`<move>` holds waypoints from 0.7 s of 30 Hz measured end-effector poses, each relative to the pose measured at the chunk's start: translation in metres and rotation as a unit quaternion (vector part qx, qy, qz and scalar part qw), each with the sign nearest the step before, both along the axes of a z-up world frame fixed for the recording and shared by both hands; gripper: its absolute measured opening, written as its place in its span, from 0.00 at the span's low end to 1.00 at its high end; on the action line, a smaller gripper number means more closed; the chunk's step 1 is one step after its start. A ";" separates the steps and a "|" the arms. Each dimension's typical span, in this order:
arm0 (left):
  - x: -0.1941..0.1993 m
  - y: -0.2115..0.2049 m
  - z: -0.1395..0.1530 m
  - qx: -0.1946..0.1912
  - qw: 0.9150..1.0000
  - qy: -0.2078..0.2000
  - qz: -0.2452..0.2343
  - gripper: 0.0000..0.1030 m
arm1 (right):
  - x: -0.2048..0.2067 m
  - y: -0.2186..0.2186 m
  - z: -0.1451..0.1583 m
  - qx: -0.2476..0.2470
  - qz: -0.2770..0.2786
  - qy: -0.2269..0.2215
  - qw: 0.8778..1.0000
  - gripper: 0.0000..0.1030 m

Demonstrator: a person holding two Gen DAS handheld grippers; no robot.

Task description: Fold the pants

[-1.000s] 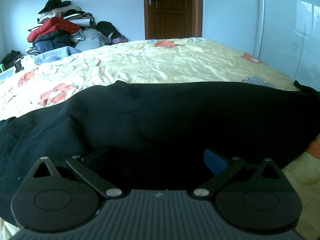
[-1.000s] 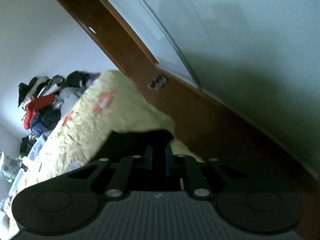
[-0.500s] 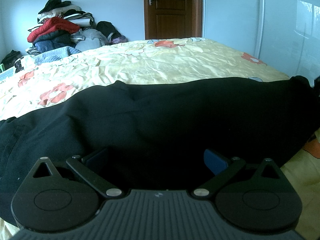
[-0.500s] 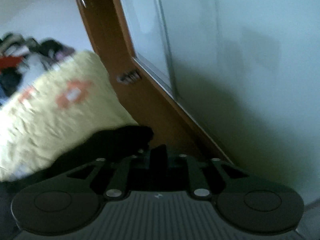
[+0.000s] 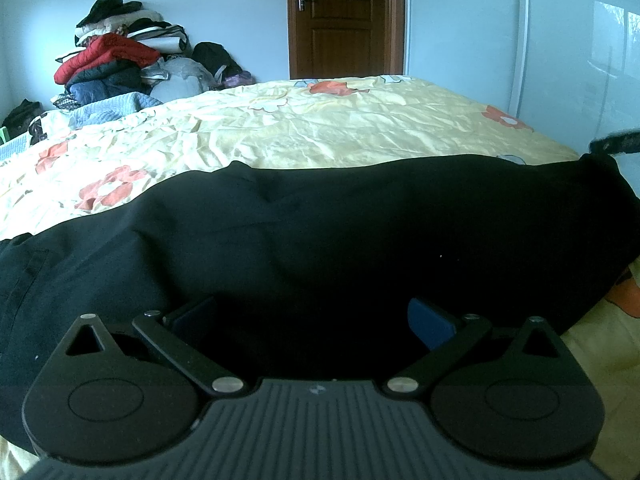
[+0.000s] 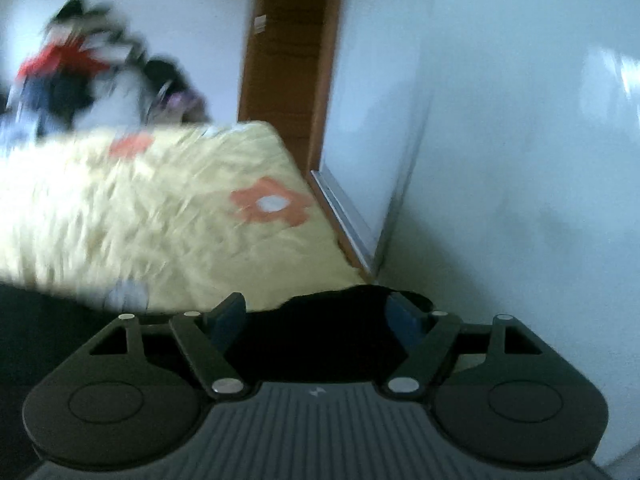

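Black pants [image 5: 320, 240] lie stretched sideways across the near part of the bed [image 5: 320, 128], one long dark band from the left edge of view to the bed's right side.

Left gripper [image 5: 312, 320] sits low over the near edge of the cloth, fingers [image 5: 430, 322] spread wide, pads clear of the fabric on both sides. Likely parked there, waiting for the other end to be dealt with.

Right gripper [image 6: 316, 322] is at the far right end of the pants [image 6: 352, 300], by the bed's corner. Its fingers [image 6: 228, 316] have just been opening and now stand apart; dark cloth lies between them, not pinched. Reads as a release of that end. View is motion-blurred.

Surface: yellow floral bedsheet [image 5: 360, 120], creased, soft; cloth should slide easily.

Room: brown wooden door [image 5: 344, 20] beyond the bed, pale glossy wardrobe panels [image 5: 560, 60] along the right, a heap of clothes [image 5: 120, 64] against the far wall at left.
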State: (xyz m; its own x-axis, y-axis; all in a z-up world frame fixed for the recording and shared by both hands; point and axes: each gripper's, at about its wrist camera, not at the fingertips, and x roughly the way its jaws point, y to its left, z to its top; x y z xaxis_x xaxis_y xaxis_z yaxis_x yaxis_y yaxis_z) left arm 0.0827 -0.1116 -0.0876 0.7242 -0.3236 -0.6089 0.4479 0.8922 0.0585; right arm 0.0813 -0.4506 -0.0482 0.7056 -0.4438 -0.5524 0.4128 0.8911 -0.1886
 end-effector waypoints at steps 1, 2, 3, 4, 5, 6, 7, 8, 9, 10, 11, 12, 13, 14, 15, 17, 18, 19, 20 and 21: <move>0.000 0.000 0.000 0.000 1.000 0.000 0.000 1.00 | 0.008 0.008 -0.003 -0.041 0.000 0.025 0.999 0.75; 0.000 0.000 0.000 0.000 1.000 0.000 0.000 1.00 | 0.014 0.013 -0.010 -0.086 -0.012 0.052 0.995 0.75; 0.000 0.000 0.000 0.000 1.000 0.000 0.000 1.00 | 0.015 0.010 -0.017 -0.131 -0.035 0.074 0.988 0.76; 0.000 0.000 0.000 -0.001 1.000 0.000 -0.001 1.00 | 0.011 0.000 -0.025 -0.152 -0.064 0.081 0.983 0.78; -0.001 0.001 0.000 -0.002 1.000 0.001 -0.001 1.00 | 0.002 -0.016 -0.025 -0.137 -0.094 0.074 0.983 0.87; -0.001 0.001 0.000 -0.003 1.000 0.001 -0.001 1.00 | -0.012 -0.039 -0.023 -0.092 -0.127 0.054 0.986 0.94; -0.001 0.000 0.000 -0.003 1.000 0.001 -0.001 1.00 | -0.028 -0.062 -0.022 -0.049 -0.162 0.035 0.985 0.94; -0.001 0.000 0.000 -0.003 1.000 0.001 -0.001 1.00 | -0.043 -0.084 -0.022 -0.030 -0.207 0.030 0.977 0.94; -0.001 0.000 0.000 -0.003 1.000 0.001 -0.001 1.00 | -0.059 -0.102 -0.022 -0.030 -0.255 0.032 0.966 0.94; -0.001 0.001 0.000 -0.004 1.000 0.001 -0.001 1.00 | -0.072 -0.114 -0.022 -0.024 -0.287 0.024 0.957 0.94; -0.001 0.001 0.000 -0.004 1.000 0.001 -0.001 1.00 | -0.092 -0.125 -0.018 0.004 -0.306 -0.004 0.952 0.94; -0.001 0.000 0.000 -0.003 1.000 0.001 -0.001 1.00 | -0.115 -0.132 -0.013 0.054 -0.306 -0.049 0.949 0.94; -0.001 0.000 0.000 -0.003 1.000 0.001 -0.001 1.00 | -0.134 -0.137 -0.010 0.111 -0.293 -0.094 0.945 0.94; -0.001 0.001 0.000 -0.003 1.000 0.001 -0.001 1.00 | -0.149 -0.142 -0.009 0.169 -0.280 -0.132 0.936 0.94; -0.001 0.000 0.000 -0.003 1.000 0.001 -0.001 1.00 | -0.163 -0.146 -0.011 0.227 -0.267 -0.157 0.923 0.94; -0.001 0.001 0.000 -0.003 1.000 0.001 -0.001 1.00 | -0.174 -0.147 -0.019 0.315 -0.241 -0.186 0.899 0.95; -0.001 0.000 0.000 -0.003 1.000 0.001 -0.001 1.00 | -0.176 -0.145 -0.024 0.347 -0.223 -0.191 0.891 0.94; -0.001 0.000 0.000 -0.003 1.000 0.001 -0.001 1.00 | -0.177 -0.144 -0.028 0.369 -0.215 -0.189 0.885 0.94; -0.001 0.000 0.000 -0.003 1.000 0.001 -0.001 1.00 | -0.177 -0.144 -0.032 0.387 -0.216 -0.182 0.878 0.94; -0.001 0.000 0.000 -0.003 1.000 0.001 -0.001 1.00 | -0.175 -0.145 -0.039 0.407 -0.227 -0.168 0.869 0.94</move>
State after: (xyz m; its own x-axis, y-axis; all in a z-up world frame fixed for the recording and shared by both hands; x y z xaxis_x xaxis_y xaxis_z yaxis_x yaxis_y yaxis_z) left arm 0.0820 -0.1113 -0.0876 0.7223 -0.3288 -0.6084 0.4501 0.8914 0.0526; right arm -0.0938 -0.5959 -0.0874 0.7418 -0.2781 -0.6102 0.6668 0.4031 0.6269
